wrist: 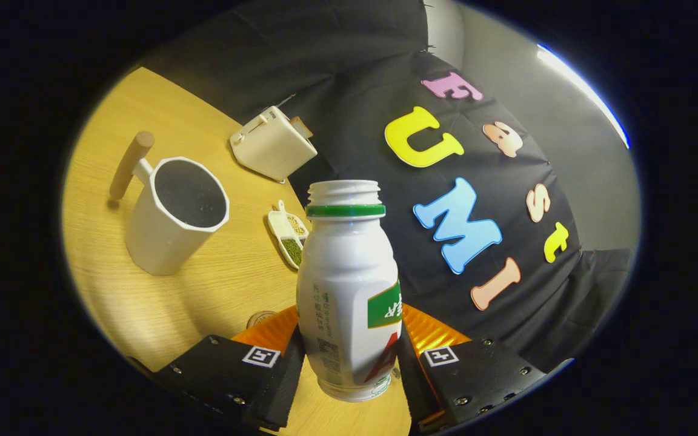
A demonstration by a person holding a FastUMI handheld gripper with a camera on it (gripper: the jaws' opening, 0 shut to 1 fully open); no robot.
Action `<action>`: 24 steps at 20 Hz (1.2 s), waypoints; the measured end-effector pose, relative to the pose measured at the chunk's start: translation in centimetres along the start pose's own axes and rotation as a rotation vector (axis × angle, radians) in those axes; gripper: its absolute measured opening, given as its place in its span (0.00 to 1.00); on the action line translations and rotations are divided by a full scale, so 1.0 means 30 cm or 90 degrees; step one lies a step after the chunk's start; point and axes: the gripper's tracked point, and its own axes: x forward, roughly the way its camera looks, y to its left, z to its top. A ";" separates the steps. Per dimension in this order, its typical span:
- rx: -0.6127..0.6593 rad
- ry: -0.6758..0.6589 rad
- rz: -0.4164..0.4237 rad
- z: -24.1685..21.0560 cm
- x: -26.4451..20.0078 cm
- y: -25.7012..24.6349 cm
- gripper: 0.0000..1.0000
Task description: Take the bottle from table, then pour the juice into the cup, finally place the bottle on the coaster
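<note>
A white plastic bottle (pixel 349 290) with a green neck ring and no cap stands between my two black fingers, which press on its lower body from both sides. My gripper (pixel 349 357) is shut on it and holds it above the wooden table (pixel 161 303), tilted along with the whole view. The white cup (pixel 170 215) with a wooden handle stands on the table ahead and to the left; its inside looks dark. An orange ribbed coaster (pixel 267 333) lies just behind the bottle's base, partly hidden by the bottle and the fingers.
A white toaster (pixel 273 144) sits at the table's far edge beyond the cup. A small white divided dish (pixel 288 233) with green and pale grains lies between the cup and the bottle. A small round thing (pixel 259 317) peeks out beside the coaster.
</note>
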 end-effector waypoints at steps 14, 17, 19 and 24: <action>-0.129 -0.011 0.024 0.058 0.036 0.024 0.71; -0.153 -0.009 0.025 0.064 0.043 0.026 0.71; -0.173 -0.009 0.024 0.067 0.043 0.020 0.71; -0.214 -0.011 0.021 0.080 0.047 0.019 0.71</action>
